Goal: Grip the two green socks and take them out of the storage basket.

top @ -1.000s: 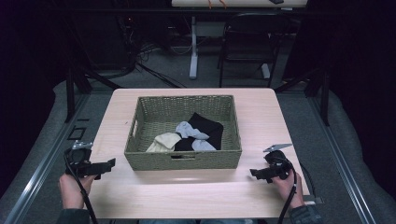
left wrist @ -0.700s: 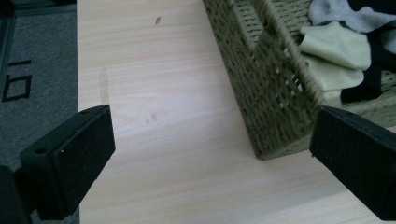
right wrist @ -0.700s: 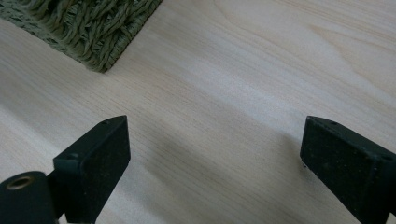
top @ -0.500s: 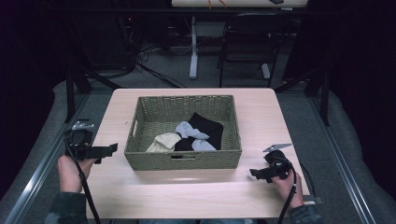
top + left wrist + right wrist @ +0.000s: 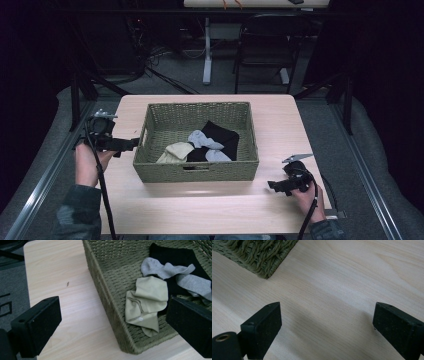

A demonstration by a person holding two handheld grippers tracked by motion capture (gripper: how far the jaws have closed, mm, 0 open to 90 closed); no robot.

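Note:
A green woven basket (image 5: 165,169) stands mid-table and holds a pale beige sock (image 5: 175,151), grey socks (image 5: 202,140) and a black garment (image 5: 222,134). My left gripper (image 5: 131,143) hovers at the basket's left wall, raised, open, its jaws straddling that wall. In the left gripper view the basket wall (image 5: 110,297) runs between the jaws, with the beige sock (image 5: 145,300), grey socks (image 5: 175,272) and black garment (image 5: 177,255) inside. My right gripper (image 5: 272,185) rests low on the table right of the basket, open and empty; its view shows the basket's corner (image 5: 262,257).
The wooden table (image 5: 210,207) has bare surface in front of the basket and on both sides. A chair (image 5: 260,45) and desk legs stand on the floor beyond the far edge. Metal rails (image 5: 40,190) run along both sides of the table.
My left gripper has risen and moved forward along the table's left side up to the basket's left wall. The right gripper has stayed put.

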